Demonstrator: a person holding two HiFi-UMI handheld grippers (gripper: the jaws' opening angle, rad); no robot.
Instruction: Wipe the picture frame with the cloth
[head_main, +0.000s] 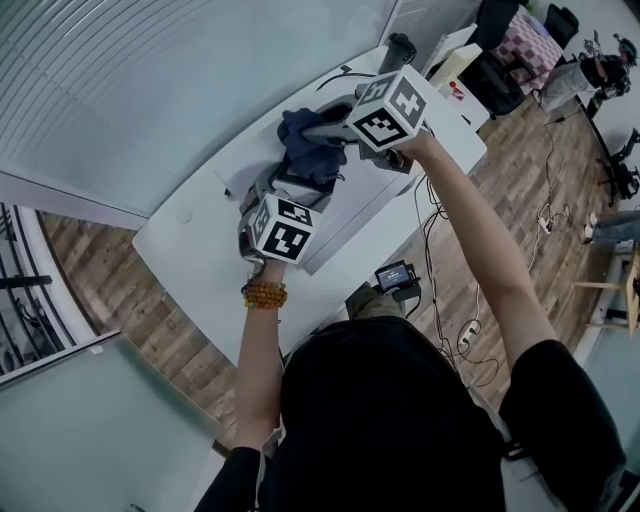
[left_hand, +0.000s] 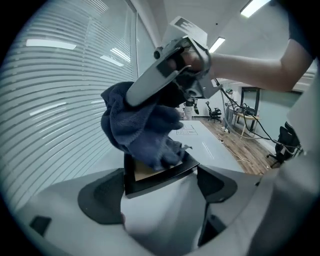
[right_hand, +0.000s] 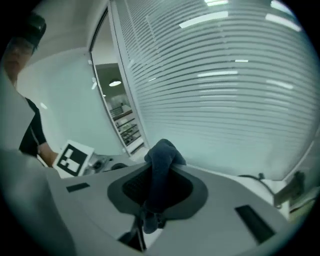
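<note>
**While the frame is held up, wipe with a loose fold of cloth**

As the table (head_main: 180, 230) lies well below both hands, nothing supports the frame (left_hand: 160, 179). Only the left gripper (left_hand: 160, 172) carries it in the air above the white top. Its jaws stand wide and close on the frame's lower end, with the black border between the dark pads (left_hand: 102, 200). I judge that this grip must be firm and quiet, because every stroke pushes on the free upper end and can turn the frame out of the pads.

The cloth (left_hand: 140, 130), dark blue, lies bunched over the upper part of the frame and seems to touch it. The right gripper (right_hand: 157, 186) pinches it between jaws pressed together, so that one fold stands above them and a tail hangs below.

For a good wipe I would press lightly and lead the strokes down toward the held end, not across. Only the loose cloth should meet the surface, never the hard jaw tips. The border by the pads is covered by the grip, so it probably needs a new hold.
</note>
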